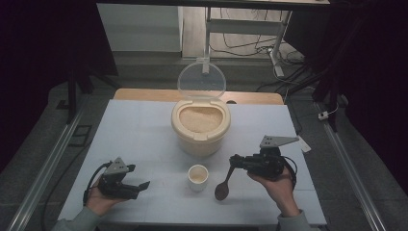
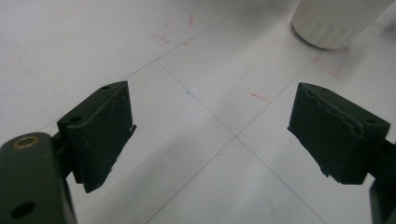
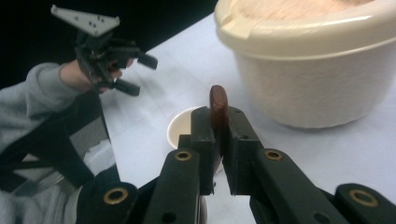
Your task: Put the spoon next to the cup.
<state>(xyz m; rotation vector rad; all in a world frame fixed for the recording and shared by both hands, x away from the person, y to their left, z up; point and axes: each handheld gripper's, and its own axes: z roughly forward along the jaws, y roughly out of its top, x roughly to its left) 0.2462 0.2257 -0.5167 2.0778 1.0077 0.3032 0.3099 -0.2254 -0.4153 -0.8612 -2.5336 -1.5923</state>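
Near side of the open rice bin [image 1: 200, 129], beside the small cup [image 1: 197, 177], the right gripper [image 1: 236, 161] clamps the wooden spoon [image 1: 223, 186] by its stiff, light handle end, bowl hanging down, likely to swivel; the left gripper [image 1: 140, 185] gapes empty

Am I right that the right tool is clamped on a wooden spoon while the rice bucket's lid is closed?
Not quite. The right tool is shut on the wooden spoon, but the lid of the rice bucket is open, standing up behind the rim with the rice exposed, as the high view shows.
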